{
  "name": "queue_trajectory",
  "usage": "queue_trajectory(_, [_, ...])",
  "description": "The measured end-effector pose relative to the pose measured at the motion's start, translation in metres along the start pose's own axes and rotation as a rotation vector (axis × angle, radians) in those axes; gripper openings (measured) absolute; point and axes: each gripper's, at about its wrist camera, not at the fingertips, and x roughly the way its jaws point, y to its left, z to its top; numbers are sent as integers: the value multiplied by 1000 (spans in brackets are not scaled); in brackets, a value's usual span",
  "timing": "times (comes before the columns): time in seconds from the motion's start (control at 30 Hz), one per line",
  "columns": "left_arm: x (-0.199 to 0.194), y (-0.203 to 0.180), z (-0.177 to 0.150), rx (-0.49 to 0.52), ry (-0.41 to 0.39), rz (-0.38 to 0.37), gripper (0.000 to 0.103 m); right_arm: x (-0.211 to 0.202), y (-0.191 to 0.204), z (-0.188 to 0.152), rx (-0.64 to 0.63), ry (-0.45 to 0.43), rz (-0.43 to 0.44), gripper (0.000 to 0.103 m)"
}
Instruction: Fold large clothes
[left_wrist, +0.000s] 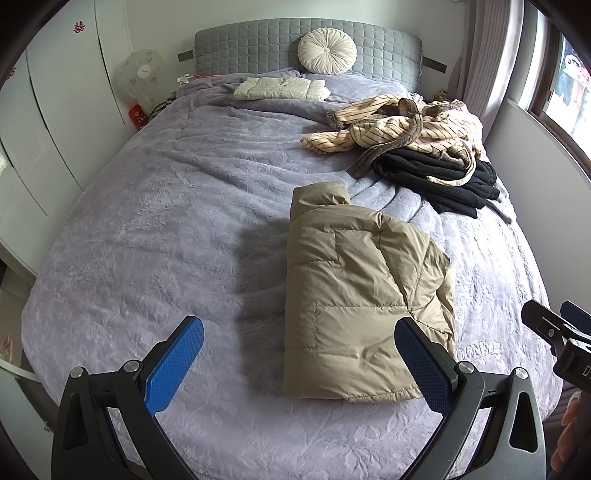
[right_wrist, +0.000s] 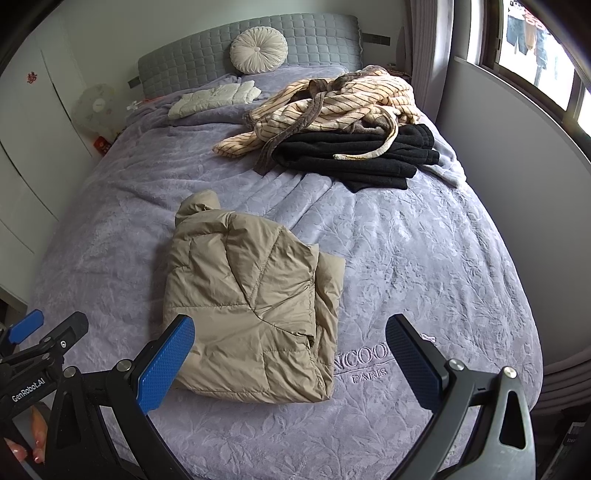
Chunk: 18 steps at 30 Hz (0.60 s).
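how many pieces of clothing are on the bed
4 that I can make out: a folded tan puffer jacket nearest the tools, a striped robe heaped on a folded black garment at the far right, and a folded white jacket by the headboard. The heap may hide more.

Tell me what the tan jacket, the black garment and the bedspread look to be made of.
Tan jacket: smooth, faintly shiny woven shell, likely nylon or polyester, puffy with stitched quilting lines. Black garment: matte, fuzzy, thick, probably fleece or knit. Bedspread: plush lavender pile, velvet-like, embossed with a leaf pattern and embroidered lettering.
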Motion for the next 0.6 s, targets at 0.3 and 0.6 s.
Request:
queue_trajectory(0.3, [-1, -3, -1, -4, -2, -3, 103, 1, 1, -2, 1, -1, -1, 103])
queue_trajectory(0.6, [-5, -9, -1, 9, -22, -14, 103, 1, 2, -2, 3, -1, -2, 103])
